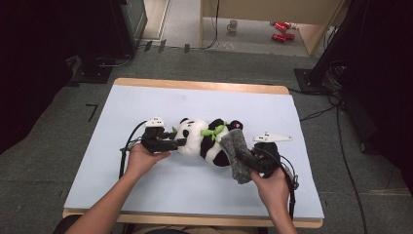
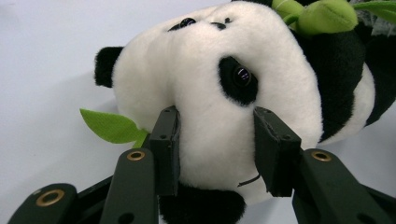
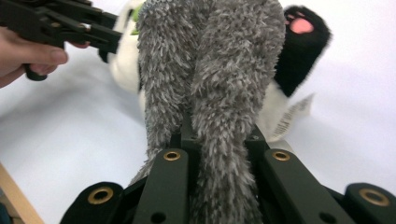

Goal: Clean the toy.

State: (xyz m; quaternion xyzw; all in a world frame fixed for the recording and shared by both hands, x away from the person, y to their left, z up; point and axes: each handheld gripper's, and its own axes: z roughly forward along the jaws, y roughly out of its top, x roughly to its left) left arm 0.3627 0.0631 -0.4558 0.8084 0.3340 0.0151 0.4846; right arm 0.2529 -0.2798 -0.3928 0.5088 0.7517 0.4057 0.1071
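Note:
A black-and-white panda plush (image 1: 202, 141) with a green leaf collar lies on its side in the middle of the pale mat (image 1: 195, 105). My left gripper (image 1: 180, 142) is shut on the panda's head (image 2: 219, 84), its pads sunk into the white fur below the eye (image 2: 240, 77). A green felt leaf (image 2: 109, 126) sticks out beside the left jaw. My right gripper (image 1: 252, 162) is shut on a fuzzy grey cloth piece (image 1: 236, 153). That cloth (image 3: 210, 70) stands up between my jaws and hides much of the panda's lower body. A black foot with a pink pad (image 3: 299, 42) pokes out beside it.
The mat covers a wooden table (image 1: 204, 87) whose edges show at the back and front. Beyond it on the floor stand a mug (image 1: 233, 25) and red cans (image 1: 281, 30). Dark stands and cables (image 1: 341, 136) flank the table. The left hand and its gripper (image 3: 60, 23) appear in the right gripper view.

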